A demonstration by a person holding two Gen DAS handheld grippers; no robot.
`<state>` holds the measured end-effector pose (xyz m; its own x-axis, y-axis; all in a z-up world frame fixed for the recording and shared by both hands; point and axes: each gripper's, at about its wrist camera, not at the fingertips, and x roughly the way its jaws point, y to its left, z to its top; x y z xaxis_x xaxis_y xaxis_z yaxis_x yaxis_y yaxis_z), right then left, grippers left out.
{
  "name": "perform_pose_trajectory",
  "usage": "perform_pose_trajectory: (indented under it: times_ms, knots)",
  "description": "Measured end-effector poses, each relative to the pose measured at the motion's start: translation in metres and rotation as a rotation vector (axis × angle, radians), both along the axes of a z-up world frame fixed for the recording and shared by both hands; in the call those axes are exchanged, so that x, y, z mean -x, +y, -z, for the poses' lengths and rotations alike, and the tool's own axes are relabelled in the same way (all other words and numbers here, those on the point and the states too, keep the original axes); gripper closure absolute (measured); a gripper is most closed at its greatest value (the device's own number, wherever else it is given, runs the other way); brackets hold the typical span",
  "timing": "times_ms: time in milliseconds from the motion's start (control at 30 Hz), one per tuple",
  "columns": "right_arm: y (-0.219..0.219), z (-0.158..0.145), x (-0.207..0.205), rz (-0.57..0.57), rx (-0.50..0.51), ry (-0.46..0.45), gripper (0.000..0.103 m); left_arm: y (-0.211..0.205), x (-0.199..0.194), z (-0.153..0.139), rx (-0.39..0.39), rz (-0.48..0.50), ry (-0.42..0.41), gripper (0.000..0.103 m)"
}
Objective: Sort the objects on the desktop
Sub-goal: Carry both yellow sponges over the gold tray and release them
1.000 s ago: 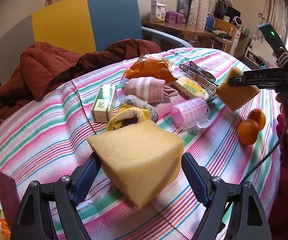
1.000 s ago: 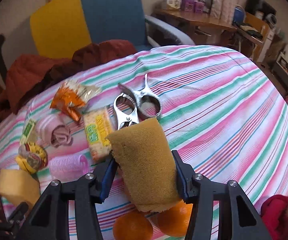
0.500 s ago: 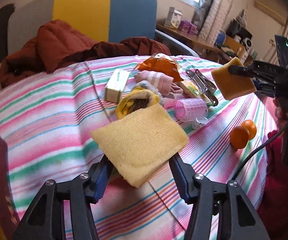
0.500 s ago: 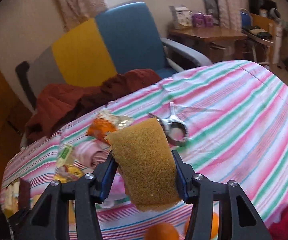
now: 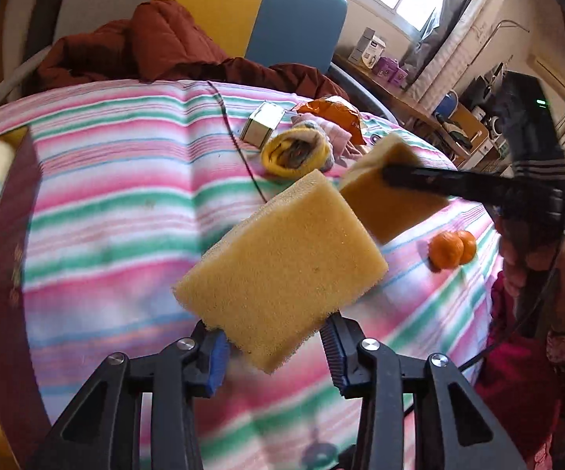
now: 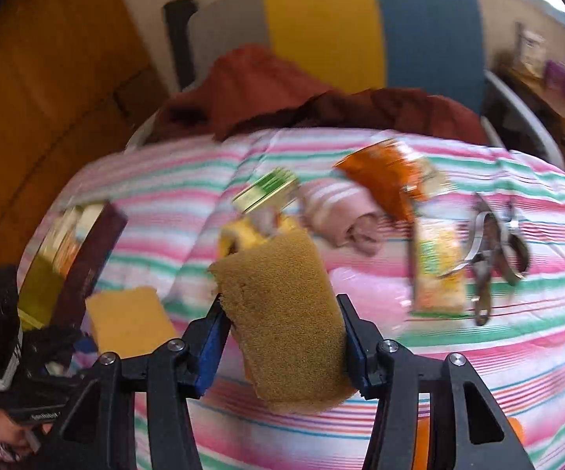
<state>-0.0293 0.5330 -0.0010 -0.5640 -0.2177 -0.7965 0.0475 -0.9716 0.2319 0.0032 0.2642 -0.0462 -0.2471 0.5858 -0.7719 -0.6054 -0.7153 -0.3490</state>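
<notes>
1. A desk [image 5: 125, 180] draped in a pink, green and white striped cloth fills both views, with a rust-red jacket [image 5: 157, 47] heaped on the blue and yellow chair [image 6: 361, 23] behind it.
2. The left gripper [image 5: 274, 352] carries a pale yellow sponge [image 5: 282, 274] in the air above the cloth; its fingers are closing, the blue pads already pressing the sponge's lower end.
3. The right gripper [image 6: 282, 337] is clenched on a darker, brownish sponge [image 6: 282, 313], held upright over the middle of the desk and just beside the yellow one in the left wrist view.
4. A dark maroon box [image 6: 86, 258] stands at the desk's left edge.
5. Farther back lie an orange snack bag [image 6: 384, 180], a rolled pink striped sock [image 6: 337, 211], a yellow packet [image 6: 439, 274] and a small green and white carton [image 6: 267, 190].
6. Metal clips [image 6: 494, 250] rest to the right of the packet.
7. Two oranges [image 5: 451, 248] sit touching near the desk's right edge.
</notes>
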Motion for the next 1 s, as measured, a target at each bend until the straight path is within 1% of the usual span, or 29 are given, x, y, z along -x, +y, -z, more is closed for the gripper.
perform_pose_trajectory:
  times_ms: [67,133,167,200,267,300,367,400,433,533,633,700,800,867,900,933,1000]
  knots:
    - [-0.016,0.011,0.003,-0.062,-0.021,-0.05,0.049,-0.005,-0.007,-0.001,0.001,-0.003,0.002,0.062]
    - [-0.023,0.023,0.006,-0.095,-0.064,-0.093,0.049,-0.008,-0.011,-0.001,0.014,-0.007,0.015,0.06]
    - [-0.025,0.026,0.006,-0.103,-0.078,-0.105,0.047,-0.007,-0.012,-0.002,0.023,-0.012,0.02,0.058]
    - [-0.027,0.027,0.006,-0.11,-0.086,-0.103,0.044,-0.006,-0.01,-0.002,0.023,-0.015,0.016,0.058]
    - [-0.027,0.027,0.006,-0.117,-0.085,-0.098,0.043,-0.004,-0.006,-0.003,0.021,-0.021,0.01,0.054]
    - [-0.026,0.027,0.006,-0.114,-0.08,-0.101,0.038,-0.002,-0.004,-0.003,0.025,-0.023,0.013,0.053]
    - [-0.024,0.028,0.006,-0.102,-0.084,-0.105,0.03,0.002,-0.001,-0.003,0.055,-0.02,0.036,0.051]
    - [-0.023,0.028,0.006,-0.096,-0.085,-0.109,0.03,0.004,0.001,-0.004,0.08,-0.023,0.058,0.05]
    - [-0.022,0.027,0.008,-0.089,-0.079,-0.116,0.03,0.004,0.002,-0.004,0.097,-0.025,0.072,0.048]
    - [-0.016,0.027,0.008,-0.073,-0.054,-0.121,0.03,0.009,0.011,-0.004,0.124,-0.022,0.096,0.048]
    - [-0.012,0.024,0.007,-0.066,-0.015,-0.116,0.032,0.012,0.025,0.0,0.104,-0.029,0.05,0.047]
    - [-0.009,0.024,0.007,-0.061,0.002,-0.119,0.038,0.013,0.035,0.004,0.093,-0.05,0.017,0.047]
    - [-0.005,0.027,0.008,-0.041,0.007,-0.13,0.04,0.013,0.044,0.004,0.077,-0.098,0.009,0.046]
    - [-0.003,0.028,0.009,-0.03,0.03,-0.136,0.04,0.013,0.047,0.0,0.095,-0.137,0.047,0.044]
    - [-0.002,0.028,0.009,-0.024,0.036,-0.137,0.04,0.015,0.047,-0.002,0.124,-0.144,0.088,0.044]
    - [0.0,0.027,0.009,-0.019,0.039,-0.137,0.04,0.018,0.047,-0.003,0.157,-0.134,0.128,0.043]
    - [0.0,0.027,0.01,-0.018,0.04,-0.136,0.04,0.023,0.048,-0.002,0.205,-0.107,0.182,0.043]
